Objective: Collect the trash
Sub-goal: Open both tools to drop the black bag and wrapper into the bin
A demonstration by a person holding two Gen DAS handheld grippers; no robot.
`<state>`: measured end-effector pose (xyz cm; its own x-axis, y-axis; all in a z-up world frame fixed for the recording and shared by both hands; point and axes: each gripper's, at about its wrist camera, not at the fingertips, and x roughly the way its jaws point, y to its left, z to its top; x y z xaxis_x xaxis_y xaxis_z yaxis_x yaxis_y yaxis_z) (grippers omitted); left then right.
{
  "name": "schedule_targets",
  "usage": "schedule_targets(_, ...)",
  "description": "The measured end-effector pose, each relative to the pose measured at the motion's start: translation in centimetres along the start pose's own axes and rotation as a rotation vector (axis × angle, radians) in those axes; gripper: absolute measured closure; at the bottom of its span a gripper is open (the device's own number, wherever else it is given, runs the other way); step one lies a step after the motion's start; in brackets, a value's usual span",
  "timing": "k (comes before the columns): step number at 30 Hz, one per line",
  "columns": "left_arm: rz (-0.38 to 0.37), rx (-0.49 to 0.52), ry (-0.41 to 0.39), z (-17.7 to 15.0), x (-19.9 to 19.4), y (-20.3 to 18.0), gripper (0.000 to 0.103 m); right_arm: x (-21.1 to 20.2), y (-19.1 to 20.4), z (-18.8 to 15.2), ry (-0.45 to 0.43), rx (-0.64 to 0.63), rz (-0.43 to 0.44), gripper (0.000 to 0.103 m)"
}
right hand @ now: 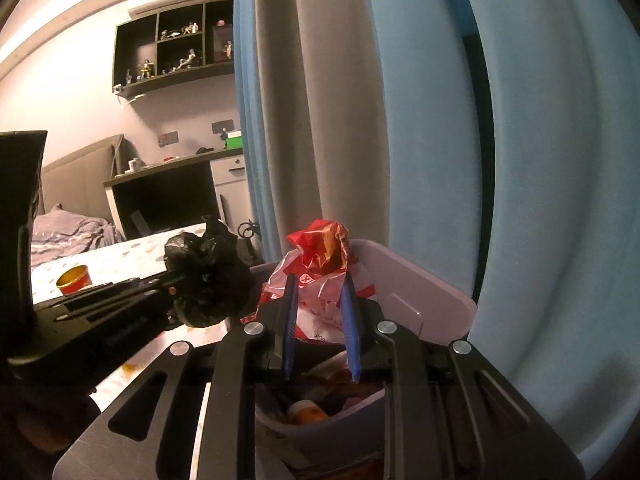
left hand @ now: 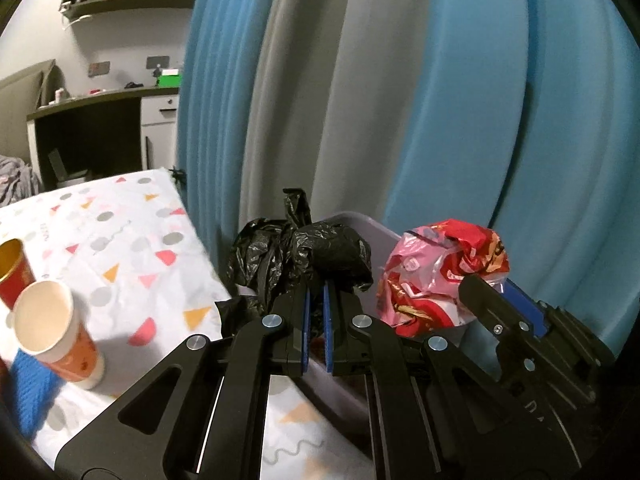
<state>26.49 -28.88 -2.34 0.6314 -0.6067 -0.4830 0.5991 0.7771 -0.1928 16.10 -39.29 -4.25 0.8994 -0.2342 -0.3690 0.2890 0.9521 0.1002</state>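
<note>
With left gripper (left hand: 316, 300) clamping the crumpled black plastic bag (left hand: 320, 254) and right gripper (right hand: 320, 300) pinching the red-and-white crumpled wrapper (right hand: 320, 276), both loads should clear the near rim of the grey plastic bin (right hand: 424, 296) before release.

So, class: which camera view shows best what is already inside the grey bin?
The right wrist view: it looks down past the pink bag into the grey bin, showing rubbish there. The left wrist view shows only the bin's rim, its inside hidden by the bags.

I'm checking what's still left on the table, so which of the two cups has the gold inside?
The red cup at the far left edge, standing behind the other. Its inside is gold, while the nearer orange-and-white paper cup is plain white inside.
</note>
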Motion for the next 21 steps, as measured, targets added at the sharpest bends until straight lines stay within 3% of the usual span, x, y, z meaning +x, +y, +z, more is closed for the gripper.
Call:
schedule_targets(13, -0.093, 0.006, 0.07, -0.7, 3.7, -0.5, 0.094, 2.5, -1.3, 0.0, 0.039, 0.029, -0.022, 0.079)
schedule_targets(16, -0.093, 0.005, 0.08, -1.1, 4.1, -0.5, 0.074, 3.1, -1.4, 0.2, 0.047, 0.037, -0.021, 0.079)
schedule_targets(18, -0.097, -0.016, 0.08, -1.4, 4.0, -0.1, 0.053, 3.4, -1.4, 0.1, 0.054, 0.041, -0.017, 0.079)
schedule_targets(21, -0.079, -0.032, 0.076, -1.6, 3.5, 0.4, 0.043, 3.5, -1.6, 0.1, 0.059, 0.043, -0.022, 0.079)
